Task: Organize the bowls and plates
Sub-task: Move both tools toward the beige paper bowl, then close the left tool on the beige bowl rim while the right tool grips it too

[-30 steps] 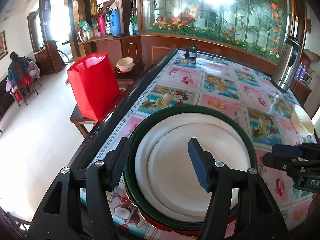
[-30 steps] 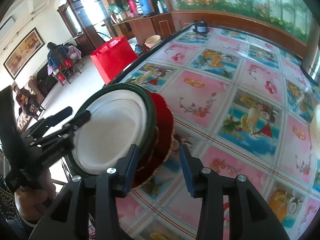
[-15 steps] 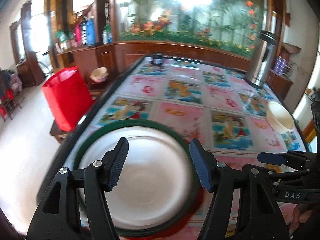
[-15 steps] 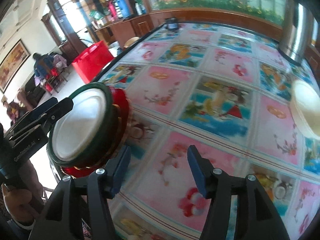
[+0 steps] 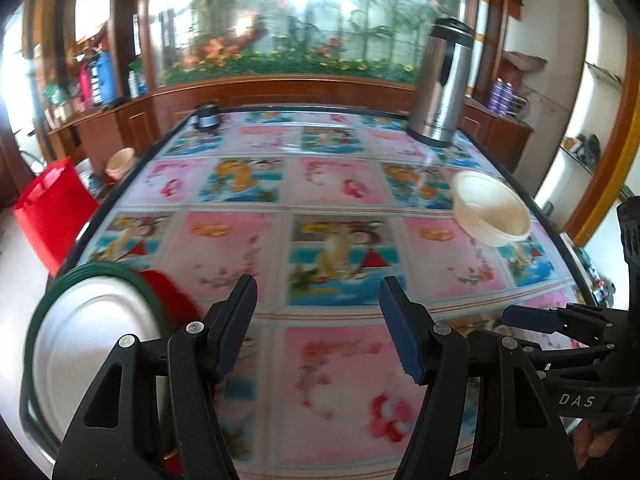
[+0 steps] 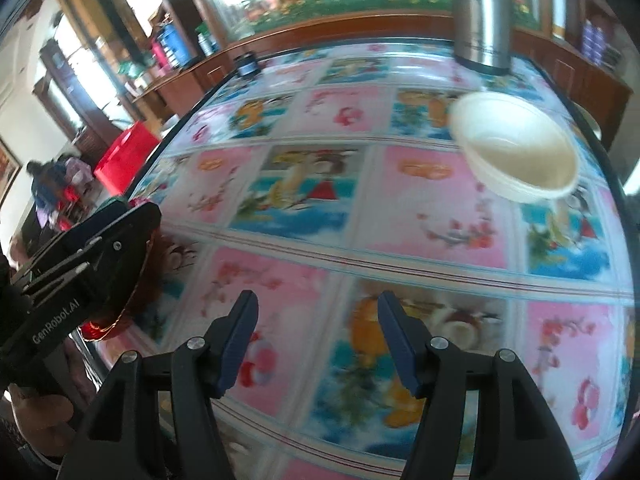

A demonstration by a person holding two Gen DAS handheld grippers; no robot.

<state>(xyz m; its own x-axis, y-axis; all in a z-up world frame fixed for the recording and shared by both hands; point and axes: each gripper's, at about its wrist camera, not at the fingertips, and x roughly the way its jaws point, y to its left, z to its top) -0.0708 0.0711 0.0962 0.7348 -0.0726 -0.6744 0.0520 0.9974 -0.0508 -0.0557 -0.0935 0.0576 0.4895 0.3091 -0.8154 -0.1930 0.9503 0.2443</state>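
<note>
A stack of plates point(image 5: 92, 352), white on green-rimmed on red, lies at the table's near left corner, left of my left gripper point(image 5: 318, 280). That gripper is open over bare tablecloth with nothing between its fingers. A cream bowl point(image 5: 490, 210) stands near the right edge, well ahead of both grippers. My right gripper point(image 6: 317, 296) hangs over the tablecloth; its jaws are opening, with nothing between them. The bowl point(image 6: 516, 148) lies ahead and to its right. In the right wrist view the left gripper point(image 6: 108, 216) hides most of the stack; only a red plate edge point(image 6: 104, 326) shows.
The table point(image 6: 360, 208) has a bright patterned cloth and a dark rim. A tall steel flask point(image 5: 438, 84) stands at the far right, a small dark jar point(image 5: 206, 118) at the far left. A red bag point(image 5: 52, 216) sits on a bench left of the table.
Both grippers have swung right, away from the plate stack and towards the bowl. The right gripper's jaws have widened and left the stack's rim. The stack stays at the near left corner.
</note>
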